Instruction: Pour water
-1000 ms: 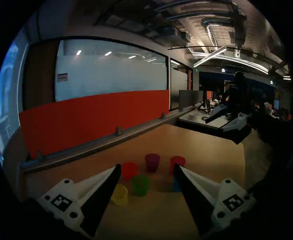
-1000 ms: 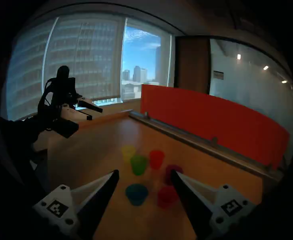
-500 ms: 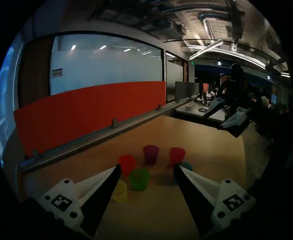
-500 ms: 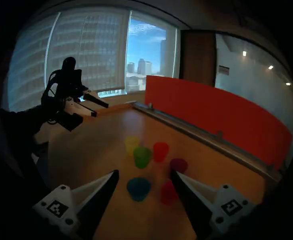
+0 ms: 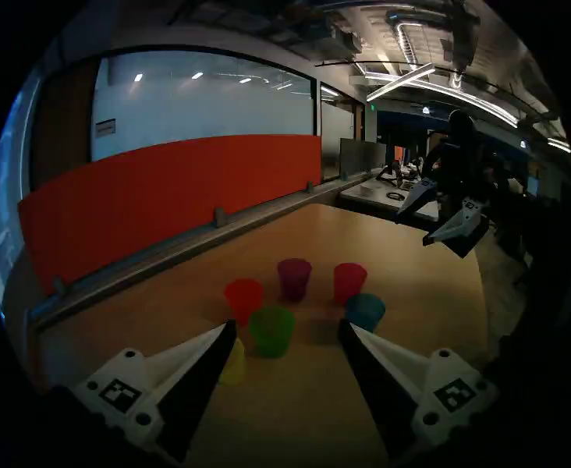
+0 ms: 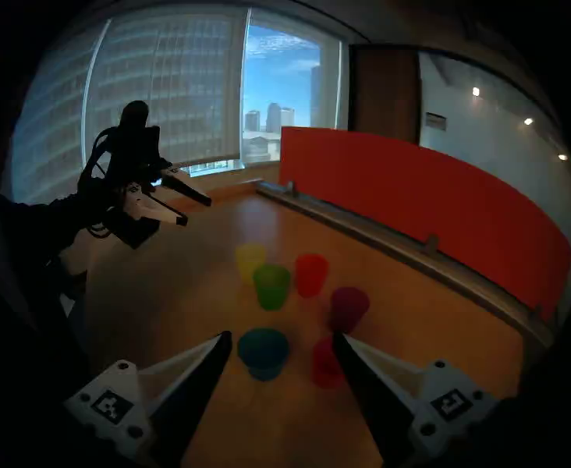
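Hovering level over the table (image 5: 410, 265) from opposite sides: left gripper (image 5: 285, 326) and right gripper (image 6: 280, 337), both spread wide, gripping nothing. Facing six clustered cups (image 5: 294, 278) (green cup (image 5: 271, 331) nearest the left, teal cup (image 6: 263, 352) nearest the right). Hard to make out: yellow cup (image 5: 235, 363), half hidden behind a finger; contents too dim to tell.

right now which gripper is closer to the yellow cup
Left. The yellow cup stands right at the left gripper, partly hidden behind one finger. From the right gripper it is far off, beyond the green cup.
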{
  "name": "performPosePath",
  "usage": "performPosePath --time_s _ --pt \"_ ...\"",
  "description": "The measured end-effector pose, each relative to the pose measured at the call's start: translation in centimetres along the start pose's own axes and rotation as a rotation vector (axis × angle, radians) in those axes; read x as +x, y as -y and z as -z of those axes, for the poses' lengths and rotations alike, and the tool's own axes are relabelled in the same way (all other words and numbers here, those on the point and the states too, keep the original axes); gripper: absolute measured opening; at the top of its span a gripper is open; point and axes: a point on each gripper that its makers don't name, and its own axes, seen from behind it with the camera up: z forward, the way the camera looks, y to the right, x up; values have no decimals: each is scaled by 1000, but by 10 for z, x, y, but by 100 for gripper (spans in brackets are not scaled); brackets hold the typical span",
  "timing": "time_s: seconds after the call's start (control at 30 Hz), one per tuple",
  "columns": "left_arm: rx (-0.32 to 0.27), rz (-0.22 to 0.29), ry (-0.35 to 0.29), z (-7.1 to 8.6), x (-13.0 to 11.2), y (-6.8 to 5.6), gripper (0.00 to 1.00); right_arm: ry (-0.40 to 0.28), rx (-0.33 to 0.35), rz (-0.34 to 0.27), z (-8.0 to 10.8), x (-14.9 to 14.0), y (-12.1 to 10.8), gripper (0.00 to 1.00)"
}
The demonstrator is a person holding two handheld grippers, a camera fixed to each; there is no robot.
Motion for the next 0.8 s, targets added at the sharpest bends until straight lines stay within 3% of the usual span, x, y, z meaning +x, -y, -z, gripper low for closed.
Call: performPosePath --time_s 0.33,0.8 --pt "-14 -2 33 -20 -19 -1 98 37 21 29 -18 -22 4 100" --pt "-12 -13 58 -33 -34 1 97 66 42 52 -38 -41 9 100"
